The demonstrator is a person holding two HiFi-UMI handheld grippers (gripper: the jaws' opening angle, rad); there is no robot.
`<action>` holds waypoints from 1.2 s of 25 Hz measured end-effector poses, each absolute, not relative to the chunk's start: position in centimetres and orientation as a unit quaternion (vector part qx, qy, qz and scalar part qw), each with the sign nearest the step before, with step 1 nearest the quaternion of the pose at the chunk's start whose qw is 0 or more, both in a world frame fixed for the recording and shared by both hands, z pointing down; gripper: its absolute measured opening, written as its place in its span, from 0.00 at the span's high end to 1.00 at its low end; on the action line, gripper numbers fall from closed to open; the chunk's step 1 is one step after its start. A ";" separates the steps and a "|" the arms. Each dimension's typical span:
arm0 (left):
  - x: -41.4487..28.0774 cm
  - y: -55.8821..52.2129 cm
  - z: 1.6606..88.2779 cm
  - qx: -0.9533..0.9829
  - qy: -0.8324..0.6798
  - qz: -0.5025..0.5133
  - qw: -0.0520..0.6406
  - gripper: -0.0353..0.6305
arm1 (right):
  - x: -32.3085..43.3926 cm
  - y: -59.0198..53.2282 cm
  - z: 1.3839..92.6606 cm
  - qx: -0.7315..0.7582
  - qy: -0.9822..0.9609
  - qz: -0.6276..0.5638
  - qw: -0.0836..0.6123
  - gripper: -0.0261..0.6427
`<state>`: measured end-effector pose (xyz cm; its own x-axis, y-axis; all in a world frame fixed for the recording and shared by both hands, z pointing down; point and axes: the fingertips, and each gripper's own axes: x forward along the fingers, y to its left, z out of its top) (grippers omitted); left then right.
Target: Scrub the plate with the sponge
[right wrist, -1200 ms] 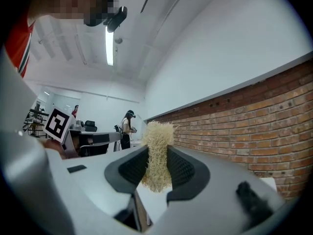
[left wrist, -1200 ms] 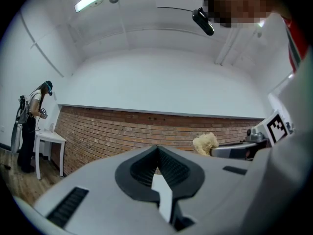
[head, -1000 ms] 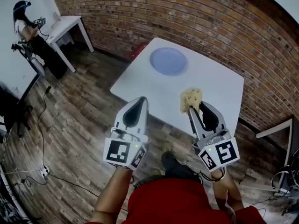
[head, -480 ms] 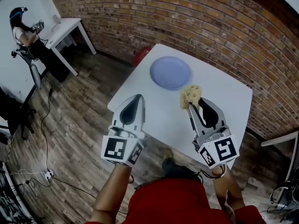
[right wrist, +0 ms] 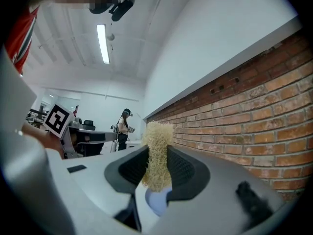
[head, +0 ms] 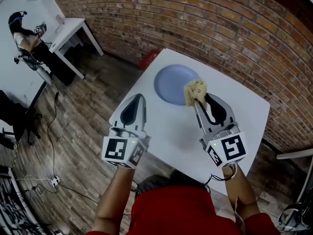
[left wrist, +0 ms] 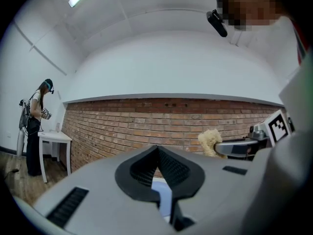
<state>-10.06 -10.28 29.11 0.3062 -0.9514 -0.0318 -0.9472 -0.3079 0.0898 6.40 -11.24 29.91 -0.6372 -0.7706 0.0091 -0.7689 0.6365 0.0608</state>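
Note:
A pale blue plate (head: 172,83) lies on the white table (head: 234,111) near its far corner. My right gripper (head: 194,96) is shut on a yellow fibrous sponge (head: 194,90), which hangs over the plate's right edge. In the right gripper view the sponge (right wrist: 156,155) is pinched between the jaws, with a patch of the plate (right wrist: 155,202) below it. My left gripper (head: 138,98) is shut and empty, hovering over the table's left edge, left of the plate. The left gripper view shows the closed jaws, a sliver of the plate (left wrist: 162,194) and the sponge (left wrist: 210,140) off to the right.
A red brick wall (head: 234,28) runs behind the table. A red object (head: 146,59) sits on the wooden floor by the table's far corner. At far left, a person (head: 23,33) stands by another white table (head: 68,28). Cables (head: 49,131) trail on the floor.
Both grippers have moved forward over the table. The sponge went from the table's near side to the plate's right edge. The left gripper now reaches the table's left edge.

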 end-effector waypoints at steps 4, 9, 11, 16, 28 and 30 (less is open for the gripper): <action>-10.2 -12.9 30.7 0.806 -0.590 -0.025 0.041 0.93 | 6.5 -13.6 30.8 0.431 -0.902 -0.020 0.022 0.78; -10.5 -16.4 32.8 0.810 -0.583 -0.009 0.063 0.93 | 5.7 -16.5 31.3 0.446 -0.894 -0.024 0.037 0.78; -10.5 -17.8 33.5 0.811 -0.581 -0.004 0.069 0.93 | 5.3 -17.6 31.6 0.450 -0.892 -0.025 0.044 0.78; -10.8 -21.1 34.9 0.814 -0.575 0.008 0.078 0.93 | 4.0 -20.4 32.5 0.456 -0.888 -0.023 0.058 0.78; -11.3 -26.6 40.8 0.807 -0.569 0.064 0.149 0.93 | 1.3 -26.2 36.0 0.455 -0.884 0.004 0.103 0.78; -11.3 -27.4 41.7 0.804 -0.568 0.074 0.159 0.93 | 0.8 -27.1 36.6 0.452 -0.885 0.010 0.111 0.78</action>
